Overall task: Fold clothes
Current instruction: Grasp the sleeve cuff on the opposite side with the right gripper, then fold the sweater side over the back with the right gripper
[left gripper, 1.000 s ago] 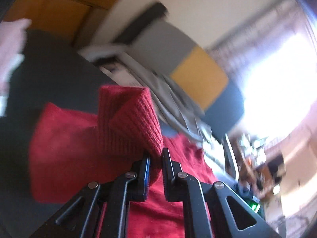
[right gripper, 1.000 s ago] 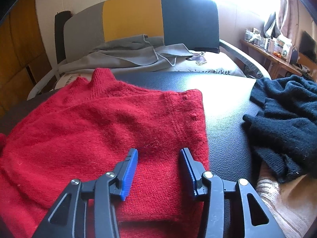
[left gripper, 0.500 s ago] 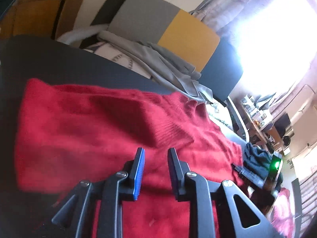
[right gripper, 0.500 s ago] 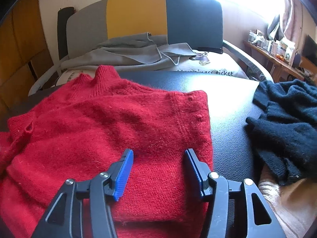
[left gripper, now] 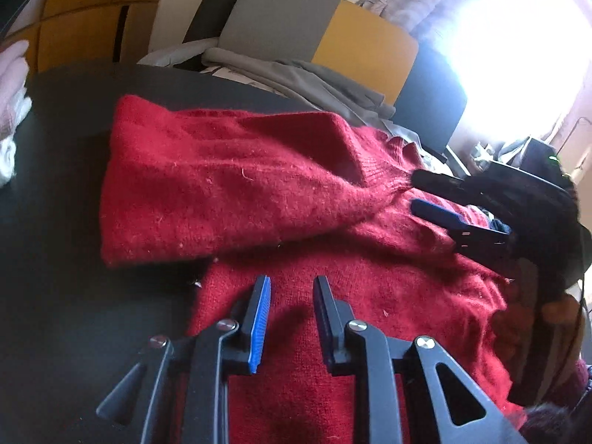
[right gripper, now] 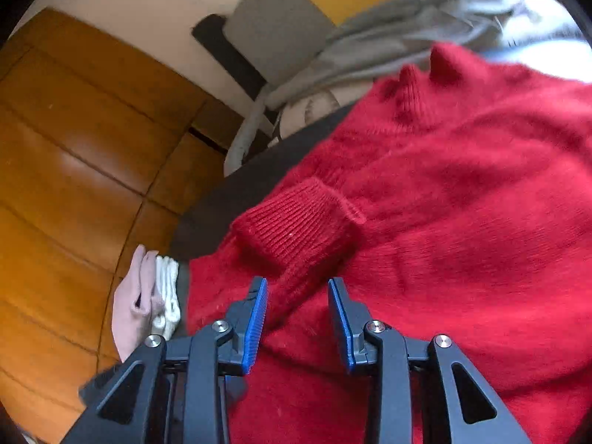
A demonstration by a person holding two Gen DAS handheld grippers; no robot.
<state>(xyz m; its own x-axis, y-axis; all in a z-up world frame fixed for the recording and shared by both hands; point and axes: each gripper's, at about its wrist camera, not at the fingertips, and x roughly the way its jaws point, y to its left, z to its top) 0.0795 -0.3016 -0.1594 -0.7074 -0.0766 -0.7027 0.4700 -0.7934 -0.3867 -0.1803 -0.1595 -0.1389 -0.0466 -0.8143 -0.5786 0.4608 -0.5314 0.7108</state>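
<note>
At far left a small pale pile of pink and white folded clothes (left gripper: 11, 118) sits at the edge of a dark table (left gripper: 66, 222). Moving right, one red sweater (left gripper: 333, 296) lies flat on that table, with one sleeve (left gripper: 229, 185) folded across its body. The left gripper (left gripper: 291, 307) hovers over the sweater's lower part, its jaws spread and holding nothing. Further right, the right gripper (left gripper: 425, 194) reaches in at the sleeve's ribbed cuff (left gripper: 384, 177); in its own view the right gripper (right gripper: 298, 314) is spread, with the sleeve lying between the fingers but not pinched. The knit looks soft, fuzzy and limp, light enough to lift yet likely to sag and drag, so a firm hold on the thicker cuff or a doubled hem edge should serve best. Behind the table stands one chair (left gripper: 325, 33) with grey, yellow and dark panels, draped with grey fabric (left gripper: 296, 77), possibly one garment, though the folds make it hard to tell. In all: two grippers, one red sweater, one pale pile, one chair.
</note>
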